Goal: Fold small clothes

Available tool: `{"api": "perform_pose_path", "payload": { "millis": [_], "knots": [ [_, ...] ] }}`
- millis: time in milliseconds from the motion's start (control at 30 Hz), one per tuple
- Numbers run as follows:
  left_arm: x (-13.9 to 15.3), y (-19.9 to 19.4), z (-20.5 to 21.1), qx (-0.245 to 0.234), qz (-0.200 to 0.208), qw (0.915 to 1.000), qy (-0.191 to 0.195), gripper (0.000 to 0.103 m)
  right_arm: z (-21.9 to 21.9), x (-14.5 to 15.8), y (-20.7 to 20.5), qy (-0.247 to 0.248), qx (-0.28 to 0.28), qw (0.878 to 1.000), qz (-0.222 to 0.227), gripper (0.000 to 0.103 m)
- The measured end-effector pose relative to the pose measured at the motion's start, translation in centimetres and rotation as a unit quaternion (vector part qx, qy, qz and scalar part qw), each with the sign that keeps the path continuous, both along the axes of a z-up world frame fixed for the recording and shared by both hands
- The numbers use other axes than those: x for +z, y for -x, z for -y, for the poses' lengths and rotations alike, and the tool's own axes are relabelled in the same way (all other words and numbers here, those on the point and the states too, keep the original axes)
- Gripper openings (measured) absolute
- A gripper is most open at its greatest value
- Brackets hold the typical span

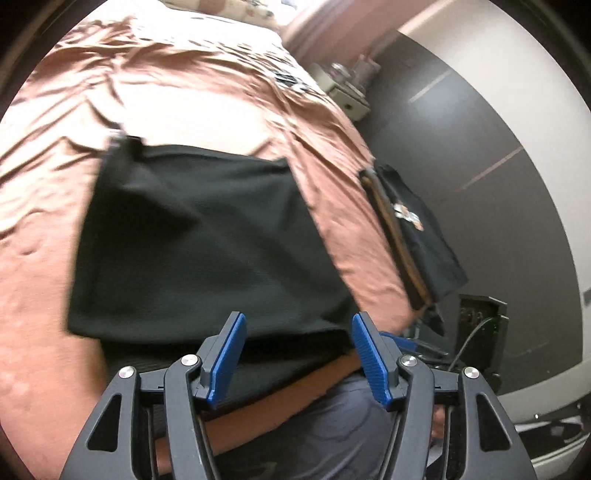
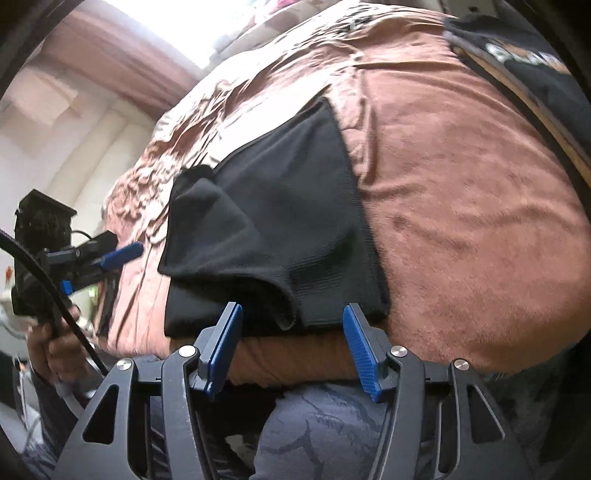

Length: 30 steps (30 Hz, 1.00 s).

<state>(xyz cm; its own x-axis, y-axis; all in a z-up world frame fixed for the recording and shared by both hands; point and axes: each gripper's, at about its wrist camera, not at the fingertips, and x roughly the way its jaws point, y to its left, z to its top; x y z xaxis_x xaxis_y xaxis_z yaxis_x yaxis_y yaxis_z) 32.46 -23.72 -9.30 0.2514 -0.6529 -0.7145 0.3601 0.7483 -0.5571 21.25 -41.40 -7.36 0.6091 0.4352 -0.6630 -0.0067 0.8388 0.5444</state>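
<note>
Left wrist view shows one black garment (image 1: 199, 236) lying on the brown bedsheet (image 1: 55, 206) near the bed's edge, one layer doubled over, so folding looks partly done and more folds likely remain. A second dark garment (image 1: 417, 229) lies at the bed's far side. Both the left gripper (image 1: 297, 354) and right gripper (image 2: 291, 347) hover apart-jawed, holding nothing.

Home bedroom. Wide bed with a rumpled terracotta bedsheet (image 1: 207, 92), patterned pillow (image 1: 236, 11) at the head, small bedside cabinet (image 1: 347, 96) with jars on top, dark tiled floor (image 1: 461, 140), bright window (image 2: 177, 22) with a pinkish curtain (image 2: 122, 55).
</note>
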Motion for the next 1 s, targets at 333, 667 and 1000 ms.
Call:
{"api": "perform_pose_path", "payload": {
  "millis": [333,667,1000],
  "knots": [
    [-2.1,0.8,-6.4,0.054,-0.009,0.9976,-0.042,0.062,-3.7,0.8,-3.0,0.097,0.064,0.993,-0.021,0.057],
    [-7.8,1.9,-8.2,0.076,-0.053,0.9954,-0.024,0.061,-7.2,0.2,-6.7,0.183,0.102,0.977,-0.044,0.052],
    [-9.6,2.8,-8.5,0.09,-0.067,0.9934,-0.024,0.054,-7.3,0.3,-7.2,0.204,0.095,0.973,-0.057,0.003]
  ]
}}
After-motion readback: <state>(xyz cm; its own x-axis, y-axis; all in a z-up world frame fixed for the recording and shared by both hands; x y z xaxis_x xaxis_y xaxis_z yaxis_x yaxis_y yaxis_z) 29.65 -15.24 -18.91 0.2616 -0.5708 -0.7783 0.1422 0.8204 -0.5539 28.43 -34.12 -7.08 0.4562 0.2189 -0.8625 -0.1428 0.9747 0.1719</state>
